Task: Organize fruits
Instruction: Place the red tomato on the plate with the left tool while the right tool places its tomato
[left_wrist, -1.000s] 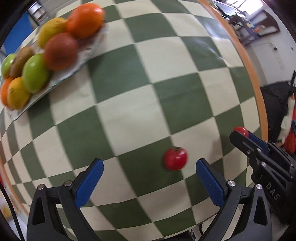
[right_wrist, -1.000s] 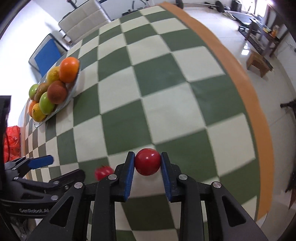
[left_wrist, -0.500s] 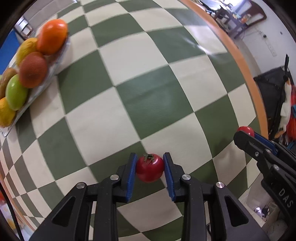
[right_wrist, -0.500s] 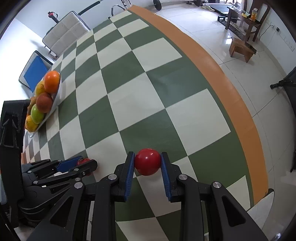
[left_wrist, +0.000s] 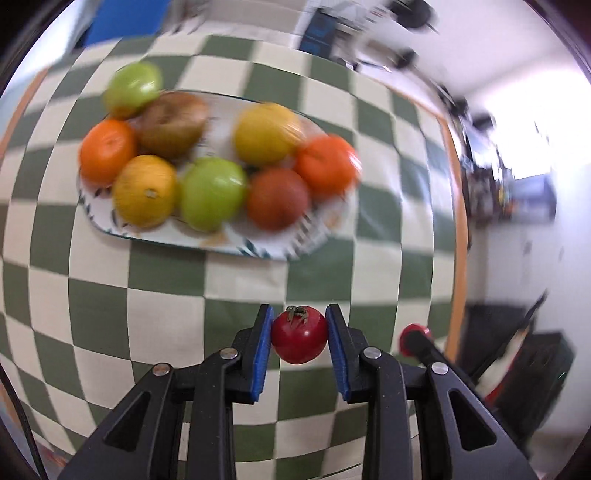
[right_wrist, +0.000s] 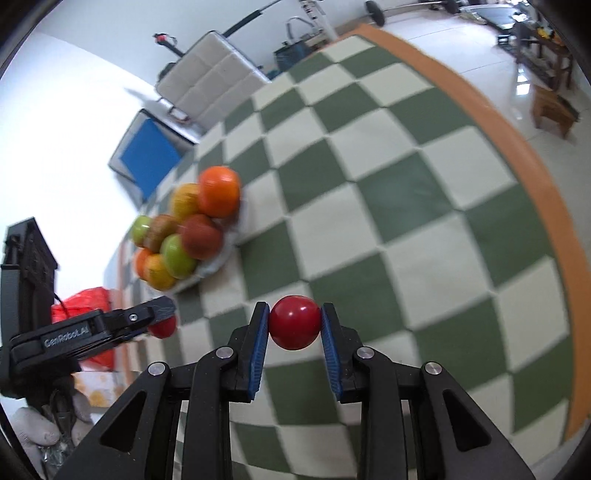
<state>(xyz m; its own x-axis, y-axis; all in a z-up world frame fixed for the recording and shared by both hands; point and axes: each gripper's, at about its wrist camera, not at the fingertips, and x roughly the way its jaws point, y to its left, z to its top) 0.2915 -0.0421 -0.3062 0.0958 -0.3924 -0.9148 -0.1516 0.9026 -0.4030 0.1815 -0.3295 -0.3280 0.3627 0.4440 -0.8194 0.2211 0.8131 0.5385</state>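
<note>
My left gripper (left_wrist: 299, 334) is shut on a red tomato with a green stem (left_wrist: 300, 335), held above the checkered cloth in front of a white patterned plate (left_wrist: 325, 236). The plate holds several fruits: oranges, yellow citrus, green apples, a kiwi and a dark red fruit (left_wrist: 277, 198). My right gripper (right_wrist: 293, 326) is shut on a smooth red tomato (right_wrist: 294, 327) above the table. The plate of fruit (right_wrist: 218, 262) lies far left in the right wrist view. The left gripper (right_wrist: 162, 321) shows there at the left with its tomato.
The table wears a green and cream checkered cloth (right_wrist: 388, 192) with an orange border (right_wrist: 517, 147). A white padded chair (right_wrist: 210, 85) and a blue-seated chair (right_wrist: 147, 155) stand beyond the far edge. A red bag (right_wrist: 83, 306) lies off the table's left side.
The left gripper has lifted its tomato off the cloth and swung toward the fruit plate, which now fills its view. The right gripper still holds its tomato and has turned toward the plate.
</note>
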